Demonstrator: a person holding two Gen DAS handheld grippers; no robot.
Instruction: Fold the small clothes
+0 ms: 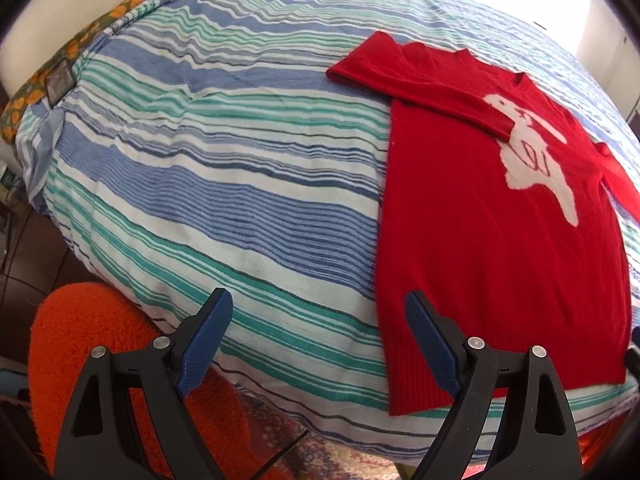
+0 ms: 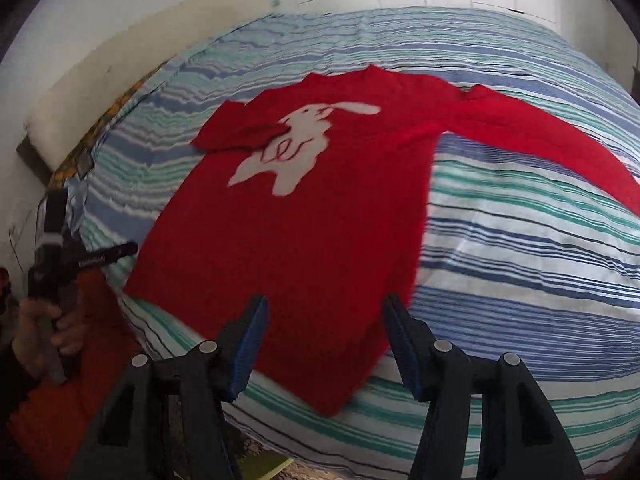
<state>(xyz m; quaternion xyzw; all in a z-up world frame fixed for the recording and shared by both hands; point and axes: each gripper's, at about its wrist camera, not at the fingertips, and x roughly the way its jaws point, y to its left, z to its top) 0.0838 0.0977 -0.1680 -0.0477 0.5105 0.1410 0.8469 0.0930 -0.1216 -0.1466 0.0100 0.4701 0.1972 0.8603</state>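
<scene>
A red knit sweater [image 1: 500, 260] with a white rabbit motif lies flat, front up, on the striped bed cover [image 1: 200, 160]. One sleeve [image 1: 420, 80] is folded across the chest, its cuff on the rabbit. The other sleeve [image 2: 540, 132] stretches out to the right. My left gripper [image 1: 319, 294] is open above the bed's near edge, its right finger over the sweater's hem corner. My right gripper [image 2: 327, 299] is open above the sweater [image 2: 300, 240], over its lower hem, with nothing between the pads. The left gripper [image 2: 96, 258] also shows at the left edge, held in a hand [image 2: 40, 320].
The bed cover [image 2: 520, 260] spreads wide on both sides of the sweater. A fuzzy orange thing [image 1: 80, 340] sits below the bed's near edge on the left. A patterned rug [image 1: 280, 440] covers the floor. Orange-and-green fabric [image 1: 80, 40] and a small dark object [image 1: 60, 80] lie at the far left.
</scene>
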